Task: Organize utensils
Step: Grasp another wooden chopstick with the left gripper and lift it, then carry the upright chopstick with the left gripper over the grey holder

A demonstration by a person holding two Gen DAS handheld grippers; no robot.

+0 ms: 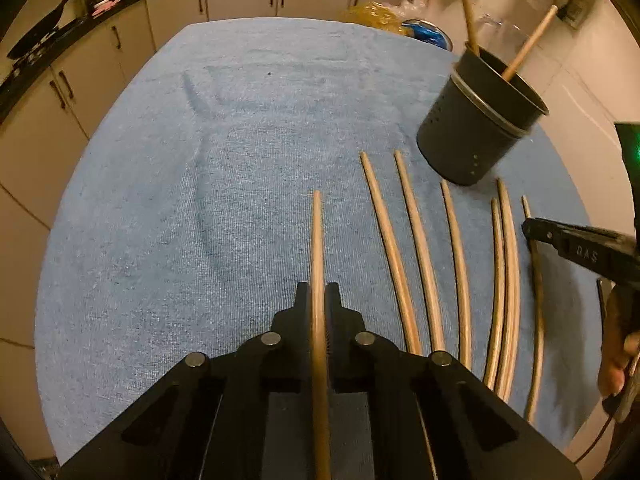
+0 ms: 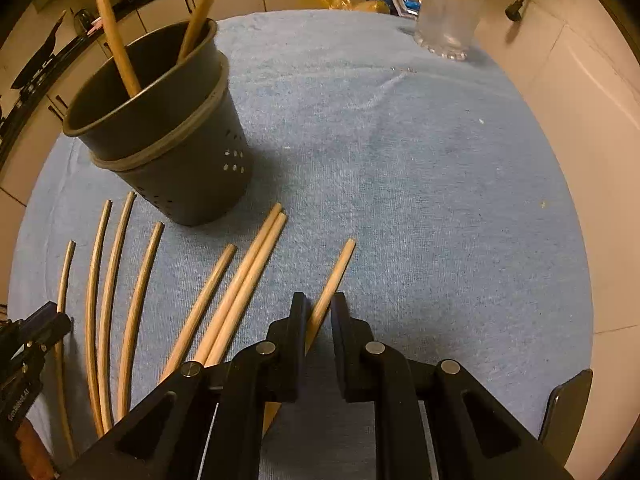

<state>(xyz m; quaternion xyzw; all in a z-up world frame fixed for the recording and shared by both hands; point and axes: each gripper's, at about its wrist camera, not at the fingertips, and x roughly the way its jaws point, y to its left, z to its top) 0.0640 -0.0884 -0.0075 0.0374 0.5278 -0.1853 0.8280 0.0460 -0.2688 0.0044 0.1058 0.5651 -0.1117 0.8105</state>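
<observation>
Several wooden chopsticks (image 1: 416, 248) lie side by side on a blue towel (image 1: 200, 200). A dark utensil holder (image 1: 476, 128) stands at the back right with two chopsticks (image 1: 528, 46) in it. My left gripper (image 1: 319, 294) is shut on the leftmost chopstick (image 1: 317, 240). In the right wrist view the holder (image 2: 168, 136) is at the left. My right gripper (image 2: 319, 306) straddles the rightmost chopstick (image 2: 336, 272), jaws slightly apart, one jaw touching it. The right gripper also shows in the left wrist view (image 1: 532, 230).
A clear glass pitcher (image 2: 452, 12) stands at the towel's far right edge. Yellow and blue bags (image 1: 384, 18) lie beyond the far edge. White cabinets and a dark counter (image 1: 80, 28) run behind and to the left. A pale wall (image 2: 580, 100) is on the right.
</observation>
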